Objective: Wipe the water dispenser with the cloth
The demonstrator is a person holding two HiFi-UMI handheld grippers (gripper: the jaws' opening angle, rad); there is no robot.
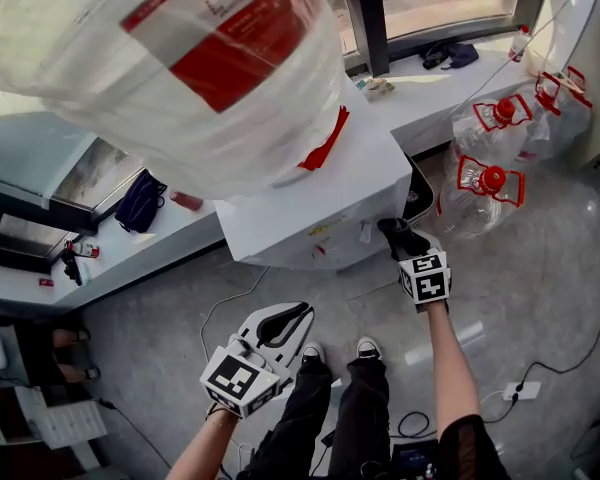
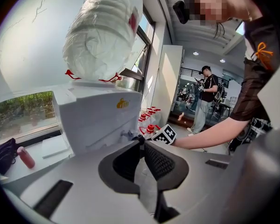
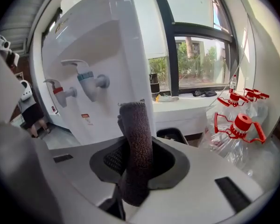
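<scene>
**Grey cloth (image 3: 136, 139) beside the water dispenser (image 3: 107, 41)**

My right gripper (image 3: 132, 149) pinches the cloth upright between its jaws, just beside the dispenser's front corner, near the taps (image 3: 86, 80). My left gripper (image 2: 142, 146) hangs well apart, lower down, jaws pressed together on nothing.

no words or numbers can be read anywhere. the big water bottle (image 1: 130, 98) carries a red and white label (image 1: 230, 43), but its print is too blurred to read. the water dispenser (image 2: 98, 120) has a small yellow logo (image 2: 122, 104) near the top of one face and a small red-edged sticker (image 3: 85, 117) below its taps, both too small to make out.
</scene>
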